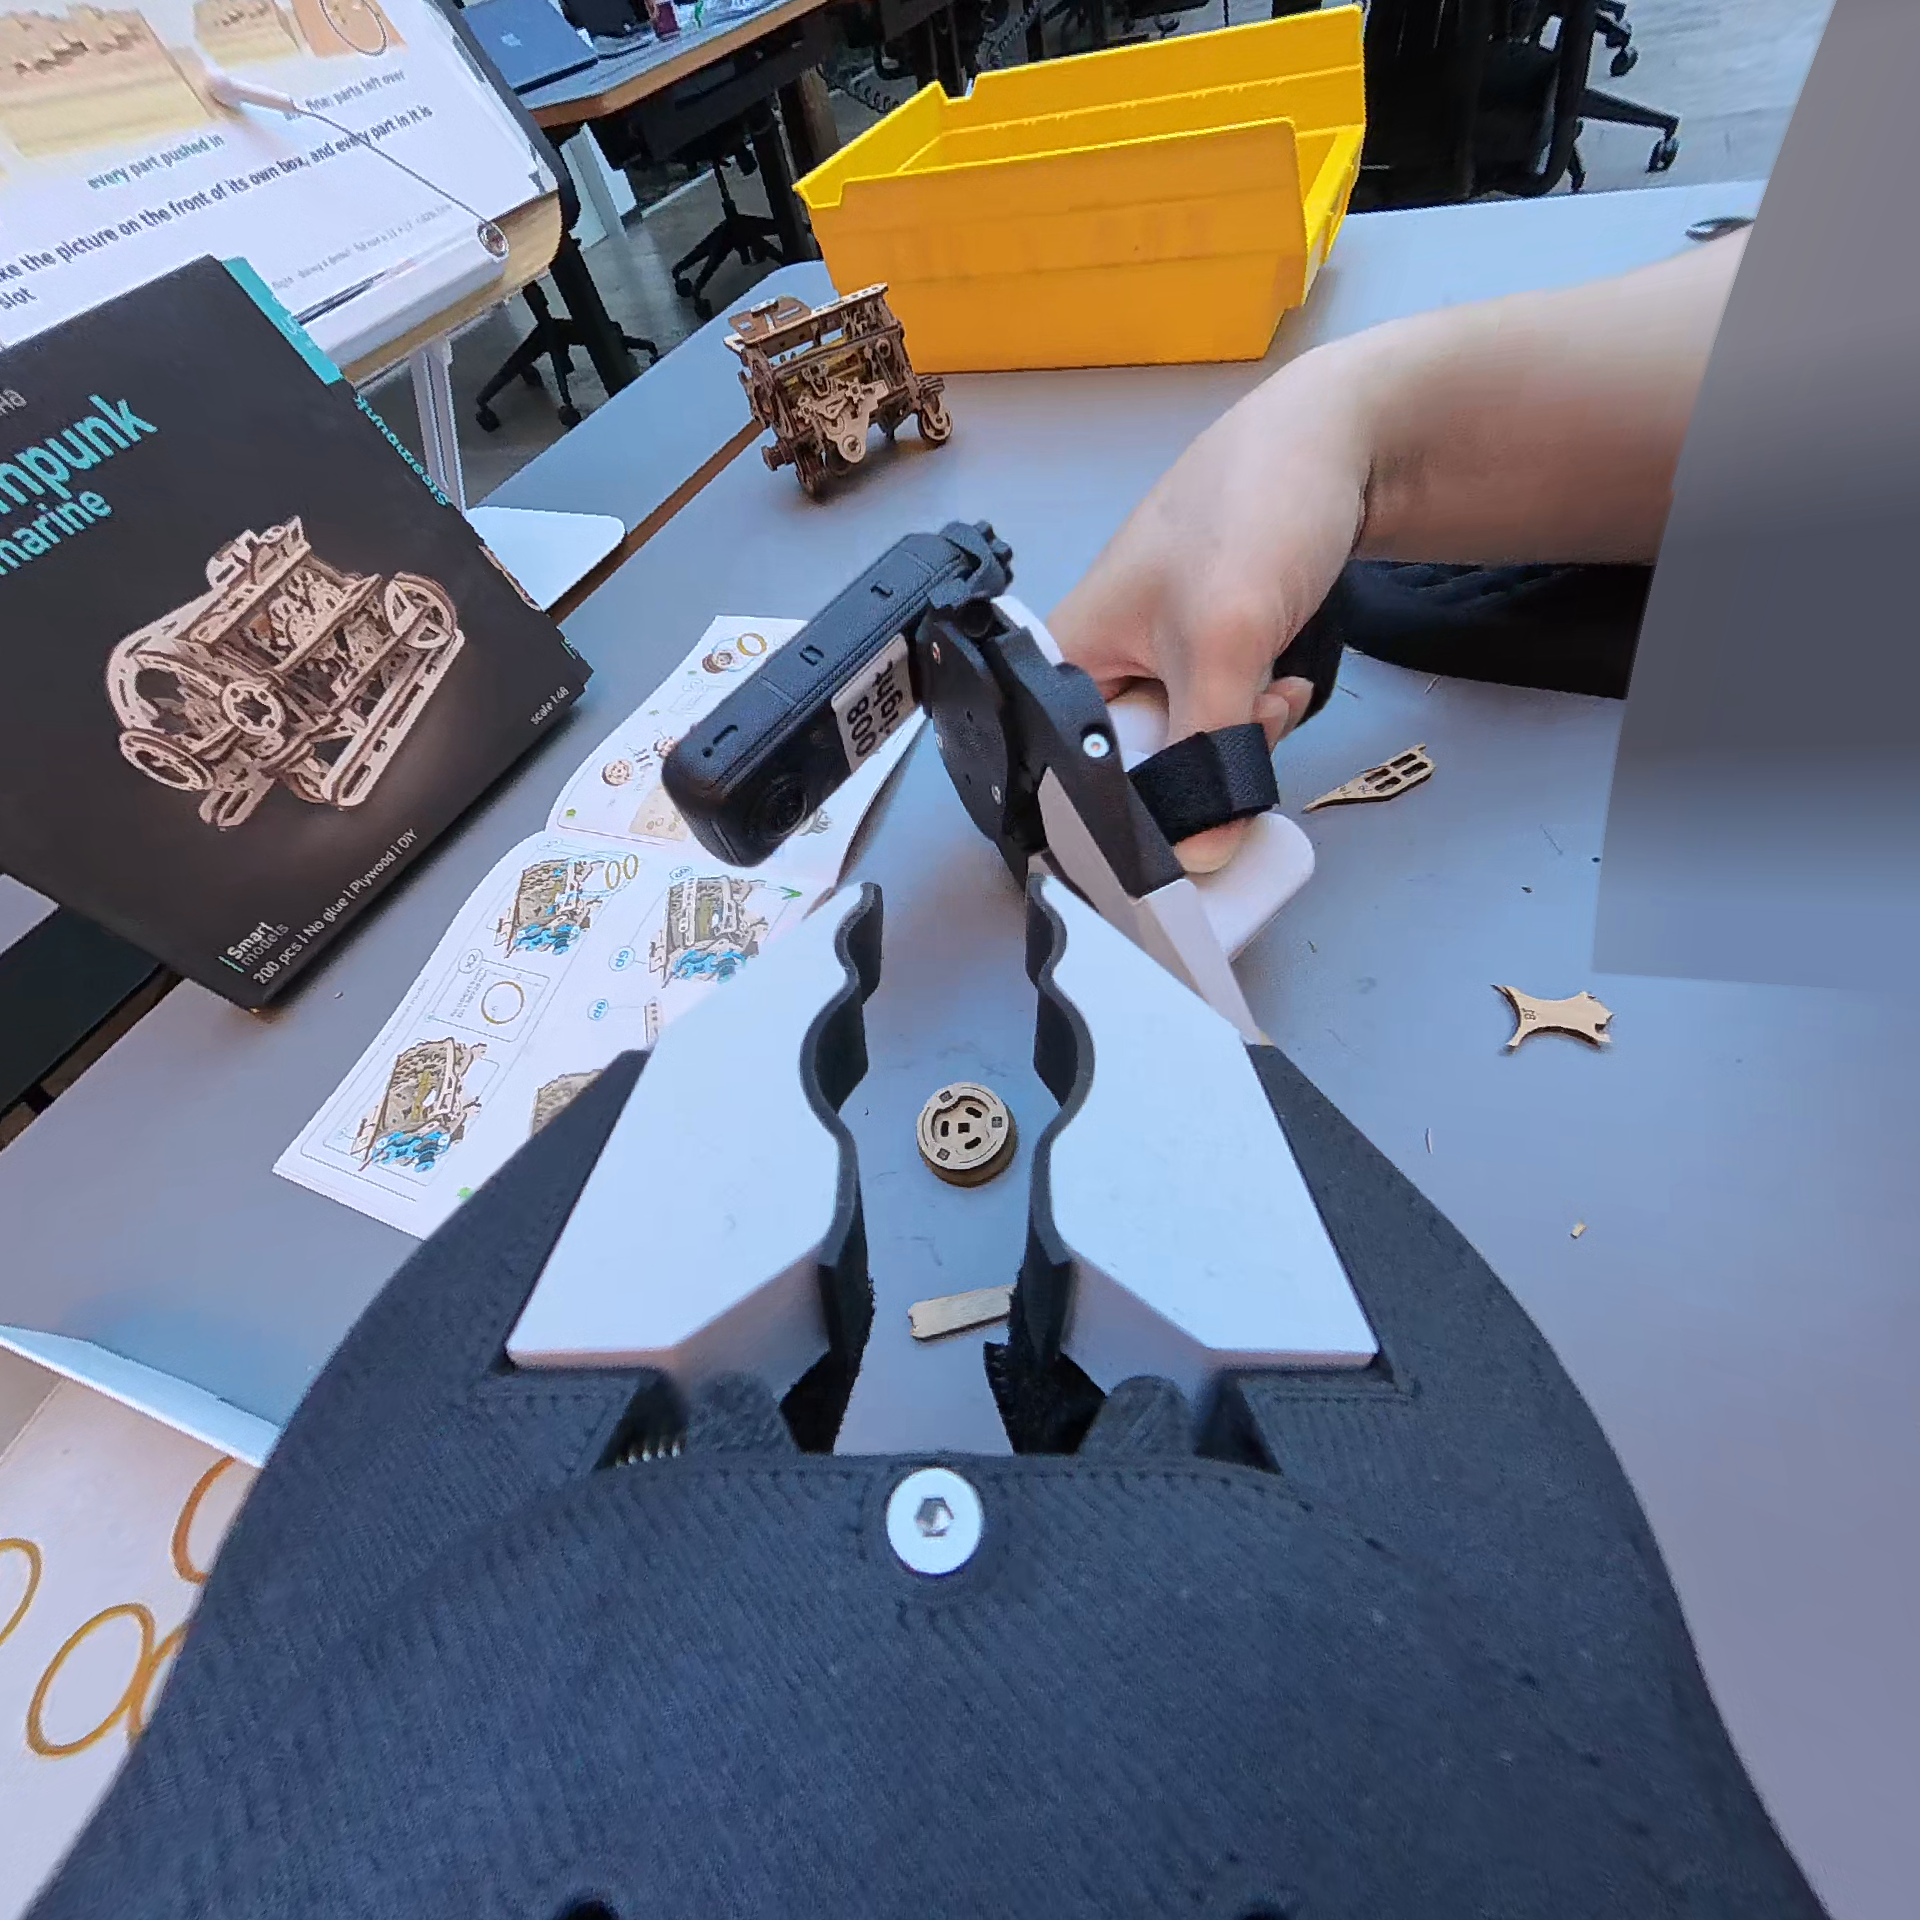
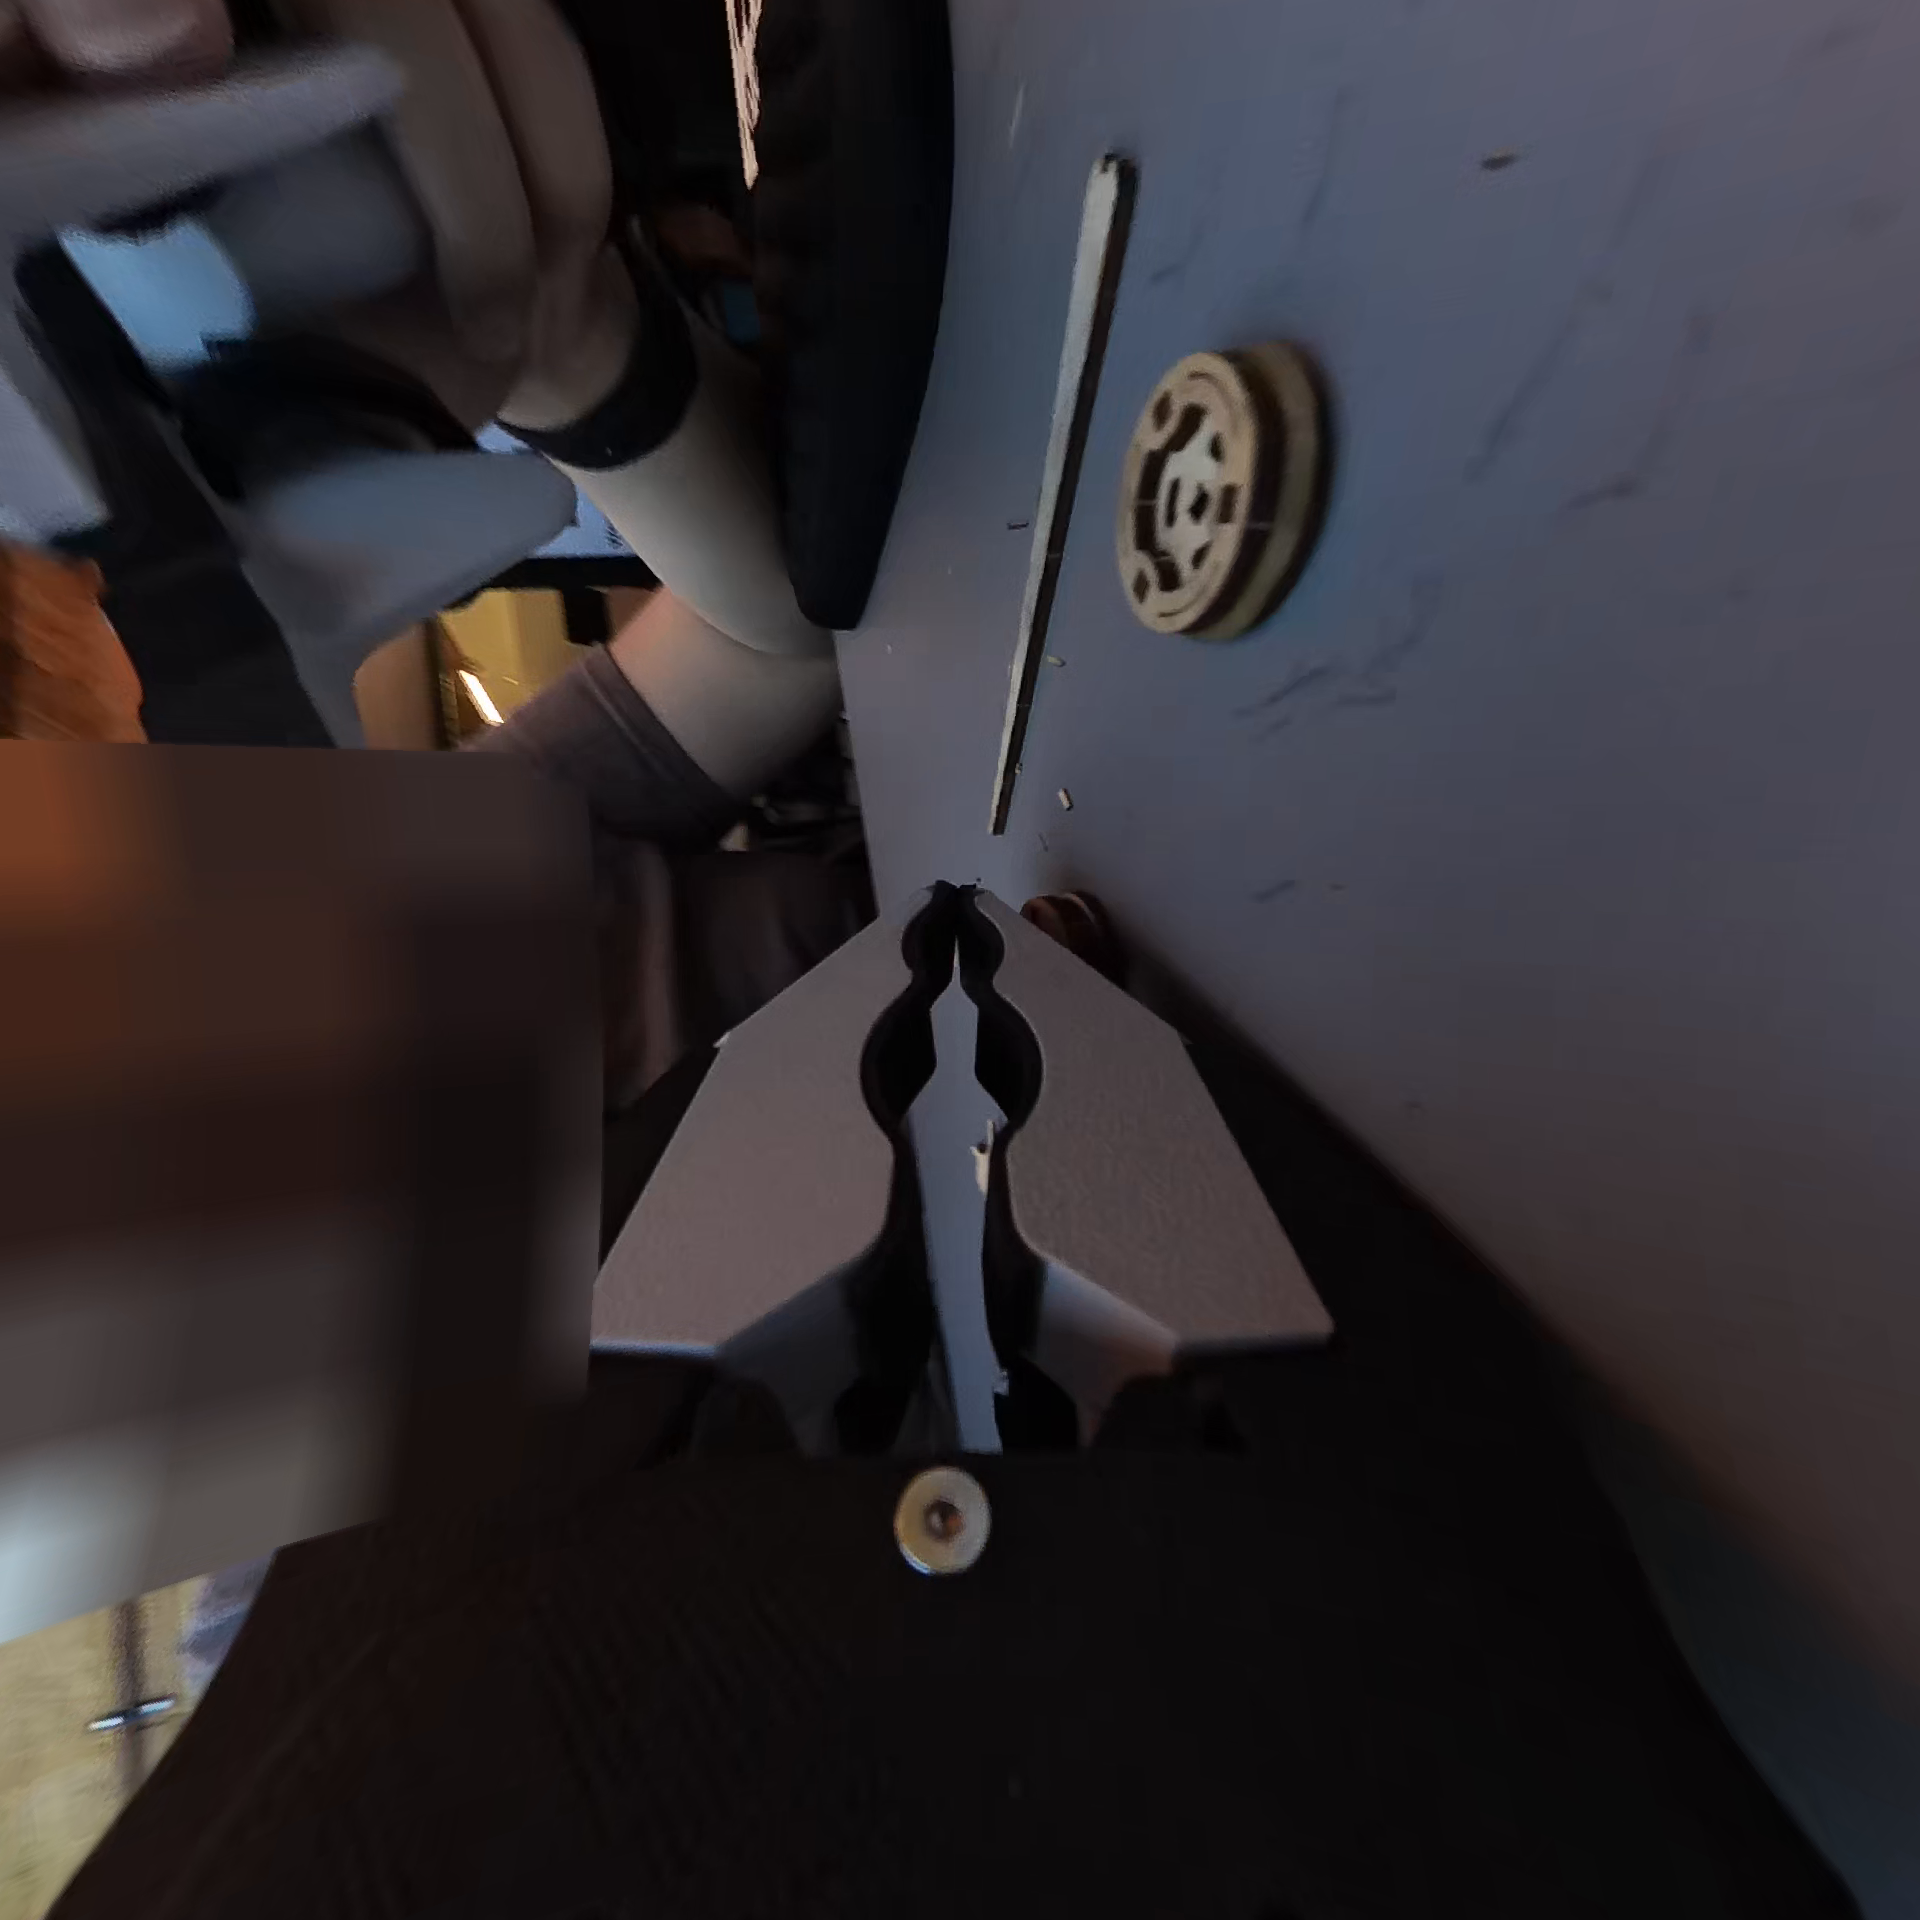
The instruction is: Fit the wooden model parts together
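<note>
Grey table [image 1: 1143,488]: carries all items.
Yellow bins [image 1: 1091,208], nested, far edge; contents hidden behind their walls.
Black kit box [image 1: 260,644], left edge, propped upright, cut off by the frame.
Instruction sheet [image 1: 540,977], flat, beside the box, partly covered by the grippers.
Wooden model [image 1: 836,390], part-built, just before the bins.
Left gripper [image 1: 951,935]: fingers parted, nothing held, poised above the round wooden disc [image 1: 966,1132] and a small wooden strip [image 1: 961,1311] near the front edge.
Right gripper [image 2: 958,896]: fingertips together at the table surface; any held item cannot be made out.
Wooden offcuts [image 1: 1553,1016], right side.
</note>
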Action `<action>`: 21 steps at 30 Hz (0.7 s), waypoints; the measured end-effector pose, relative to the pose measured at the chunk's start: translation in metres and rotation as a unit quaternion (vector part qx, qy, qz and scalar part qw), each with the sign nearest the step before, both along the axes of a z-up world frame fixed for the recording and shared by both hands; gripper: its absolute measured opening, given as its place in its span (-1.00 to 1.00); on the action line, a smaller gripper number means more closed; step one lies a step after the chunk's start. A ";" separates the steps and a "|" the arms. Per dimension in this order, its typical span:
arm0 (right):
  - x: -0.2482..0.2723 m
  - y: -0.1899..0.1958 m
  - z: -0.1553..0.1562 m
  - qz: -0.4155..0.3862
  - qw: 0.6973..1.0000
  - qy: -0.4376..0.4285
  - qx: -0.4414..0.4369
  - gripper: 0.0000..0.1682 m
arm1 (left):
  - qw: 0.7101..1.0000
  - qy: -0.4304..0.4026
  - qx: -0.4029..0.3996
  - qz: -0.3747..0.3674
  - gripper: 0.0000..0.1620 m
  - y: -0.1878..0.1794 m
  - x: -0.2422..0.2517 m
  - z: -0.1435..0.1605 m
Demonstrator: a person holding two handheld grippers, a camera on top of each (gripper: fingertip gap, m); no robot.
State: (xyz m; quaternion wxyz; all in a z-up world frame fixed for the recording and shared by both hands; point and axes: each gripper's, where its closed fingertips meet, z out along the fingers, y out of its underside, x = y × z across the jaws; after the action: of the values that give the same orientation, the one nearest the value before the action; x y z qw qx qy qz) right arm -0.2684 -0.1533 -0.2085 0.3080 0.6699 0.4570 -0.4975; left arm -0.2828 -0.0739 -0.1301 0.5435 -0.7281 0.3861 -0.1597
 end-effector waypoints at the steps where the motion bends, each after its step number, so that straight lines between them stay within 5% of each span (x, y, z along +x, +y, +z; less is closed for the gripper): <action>1: 0.001 -0.001 0.003 0.010 1.000 0.015 0.015 -1.00 | 1.000 0.003 -0.003 0.002 -0.68 0.001 -0.001 -0.002; 3: -0.007 -0.010 0.044 0.000 0.994 0.082 -0.074 -1.00 | 1.000 0.009 -0.001 0.002 -0.68 0.001 -0.001 -0.002; 5: -0.004 0.000 -0.001 0.008 1.000 0.009 0.022 -1.00 | 1.000 0.005 0.006 0.001 -0.68 0.000 0.000 0.001; 8: -0.001 0.000 0.004 0.013 0.999 0.016 0.043 -1.00 | 1.000 0.001 0.005 0.004 -0.68 0.001 -0.002 0.002; 10: -0.007 -0.009 0.037 0.001 0.997 0.068 -0.046 -1.00 | 1.000 -0.002 0.006 0.005 -0.68 0.001 -0.003 0.003; 11: 0.004 0.001 -0.006 0.018 0.998 -0.006 0.062 -1.00 | 1.000 -0.003 0.008 0.004 -0.68 0.000 -0.002 0.004; 15: 0.008 -0.014 0.028 0.025 0.998 0.054 -0.026 -1.00 | 1.000 0.000 0.003 0.005 -0.68 0.001 -0.003 0.002; 17: 0.020 -0.005 -0.003 0.041 0.998 0.004 0.056 -1.00 | 1.000 0.000 0.003 0.003 -0.68 0.001 -0.002 0.002; 21: 0.014 -0.011 0.018 0.036 0.998 0.053 0.024 -1.00 | 1.000 -0.002 0.001 0.002 -0.68 0.000 -0.002 0.002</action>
State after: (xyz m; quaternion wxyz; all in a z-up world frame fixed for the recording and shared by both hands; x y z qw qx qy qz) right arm -0.2542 -0.1645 -0.1905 0.2850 0.6329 0.5079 -0.5102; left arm -0.2844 -0.0735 -0.1285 0.5456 -0.7279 0.3837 -0.1591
